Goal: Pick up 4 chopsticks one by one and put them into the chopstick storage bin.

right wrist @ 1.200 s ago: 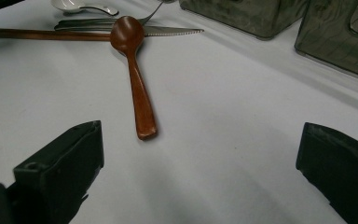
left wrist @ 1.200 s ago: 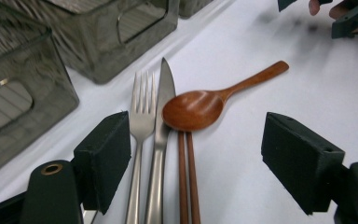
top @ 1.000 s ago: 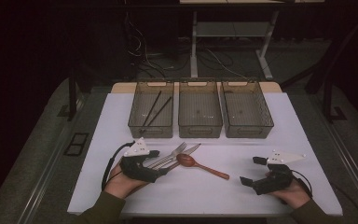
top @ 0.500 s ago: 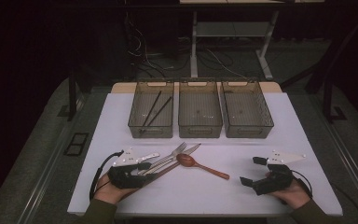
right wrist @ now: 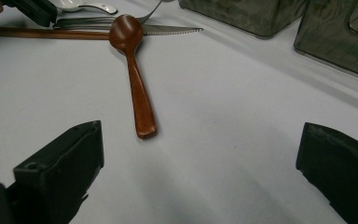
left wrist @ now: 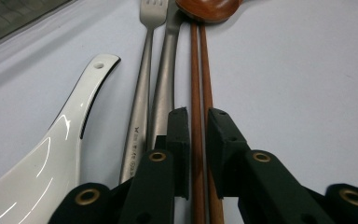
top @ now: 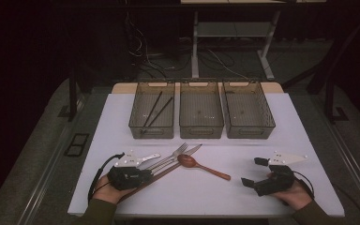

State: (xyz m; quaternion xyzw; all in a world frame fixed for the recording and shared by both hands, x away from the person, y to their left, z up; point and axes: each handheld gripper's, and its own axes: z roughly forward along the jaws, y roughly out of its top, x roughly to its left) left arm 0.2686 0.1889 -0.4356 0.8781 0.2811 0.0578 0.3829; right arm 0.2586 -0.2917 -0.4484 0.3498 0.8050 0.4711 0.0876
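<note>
A: Brown wood, a pair of wooden chopsticks, lying side by side on the white table, toward its near left.

B: Lying which way from the tongs?

A: Running straight ahead from the left gripper, long axis matching the gripper's own line. Far ends reaching under the bowl of the wooden spoon. In the high view, slanting from the near left up toward the middle.

B: And the jaws?

A: Straddling the pair near its close end, having just been closing, with both sticks between them. Pads looking to be pressing on either side now, no gap showing in the left gripper view.

B: Crowding from anything?

A: Yes, on one side. Steel knife lying just beside the sticks, then the fork, then a white ceramic spoon farther out. Knife handle passing close by one pad, though not looking caught in the grip.

B: Right side doing anything?

A: Resting well apart at the near right. Right gripper standing wide open, holding nothing, facing the spoon's handle from a distance. Left hand clearly the nearer one.

B: Judging the next move, then?

A: Probably lifting along that axis and drawing back a little, freeing the tips from under the spoon bowl without dragging it. Likely heading for the left bin, already holding black chopsticks lying lengthwise.
</note>
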